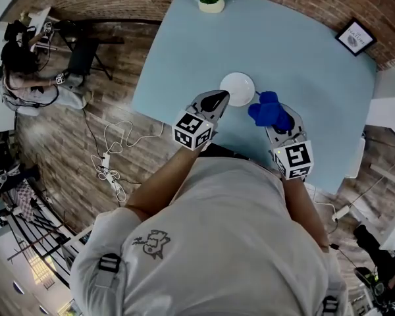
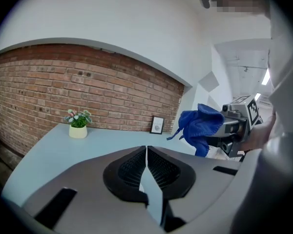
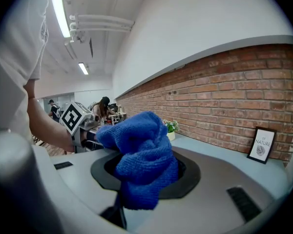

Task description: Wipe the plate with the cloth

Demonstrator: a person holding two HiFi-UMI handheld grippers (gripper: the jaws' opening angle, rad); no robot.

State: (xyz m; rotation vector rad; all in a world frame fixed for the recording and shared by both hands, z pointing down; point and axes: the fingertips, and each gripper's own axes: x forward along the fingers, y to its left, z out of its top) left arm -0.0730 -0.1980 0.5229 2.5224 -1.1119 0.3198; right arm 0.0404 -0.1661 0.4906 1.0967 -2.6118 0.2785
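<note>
- The plate (image 1: 237,88) is small, round and white, and looks bare. It lies flat on the pale blue table (image 1: 303,58), near the edge closest to the person.
- The cloth (image 1: 268,110) is a bunched blue wad. The right gripper (image 1: 280,130) has its jaws clamped on the lower folds, and most of the fabric billows out ahead of them. In the head view it sits just right of the plate; I cannot tell whether it touches the rim.
- The left gripper (image 1: 216,100) has its jaws pressed together with nothing between them. Its tips lie over the plate's near-left rim, but contact cannot be made out.
- The cloth looks soft, light and limp (a terry-like pile), so it should flatten and drag rather than push. It is best held deep in the bunch, leaving a cushion of fabric ahead of the hard tips.
- The plate looks stiff and smooth — probably light enough to skate across the table under a sideways wipe. I would brace it at the rim with the closed left jaws. This close to the table edge, a shove could send it off.
</note>
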